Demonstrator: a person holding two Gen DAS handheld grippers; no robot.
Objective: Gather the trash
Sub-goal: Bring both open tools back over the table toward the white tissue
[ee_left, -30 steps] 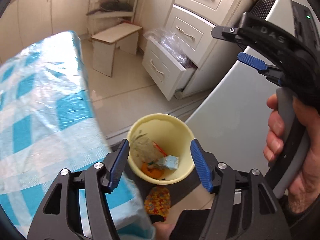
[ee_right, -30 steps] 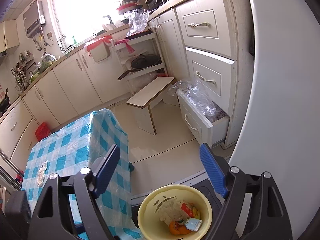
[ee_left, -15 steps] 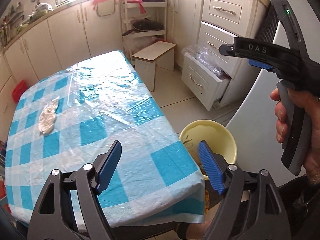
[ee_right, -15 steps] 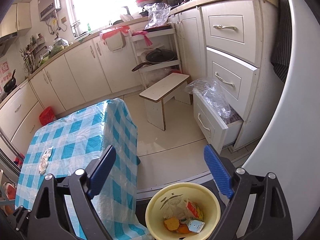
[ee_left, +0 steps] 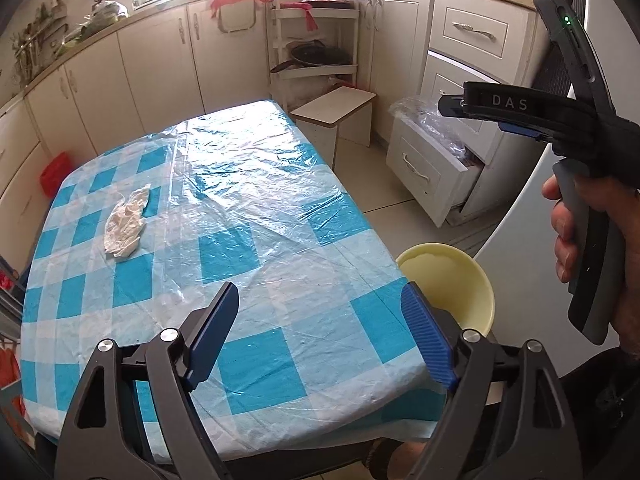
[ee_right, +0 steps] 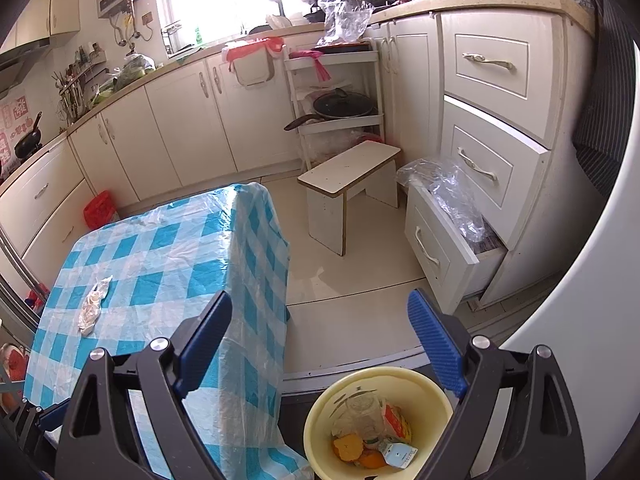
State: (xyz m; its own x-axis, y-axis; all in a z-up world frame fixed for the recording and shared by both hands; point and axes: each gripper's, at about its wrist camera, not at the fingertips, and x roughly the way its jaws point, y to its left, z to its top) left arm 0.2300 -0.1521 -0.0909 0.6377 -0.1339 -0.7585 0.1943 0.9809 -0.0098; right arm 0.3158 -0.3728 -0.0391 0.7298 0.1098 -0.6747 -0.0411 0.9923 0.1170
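A crumpled white wrapper (ee_left: 126, 220) lies on the blue-checked table (ee_left: 248, 240), far left; it also shows in the right wrist view (ee_right: 94, 304). A yellow bin (ee_right: 378, 420) stands on the floor by the table's right corner, holding orange peel, a wrapper and other trash; its rim shows in the left wrist view (ee_left: 448, 280). My left gripper (ee_left: 320, 332) is open and empty above the table's near edge. My right gripper (ee_right: 320, 344) is open and empty above the bin; it shows from the side in the left wrist view (ee_left: 452, 106).
A small white stool (ee_right: 348, 184) stands on the floor past the table. A low drawer (ee_right: 436, 248) hangs open with a clear plastic bag (ee_right: 452, 192) in it. Cabinets (ee_right: 192, 132) line the back wall. A white appliance (ee_right: 580, 320) stands at right.
My left gripper has risen and swung left from over the bin to above the table. My right gripper has risen slightly. Both stay open.
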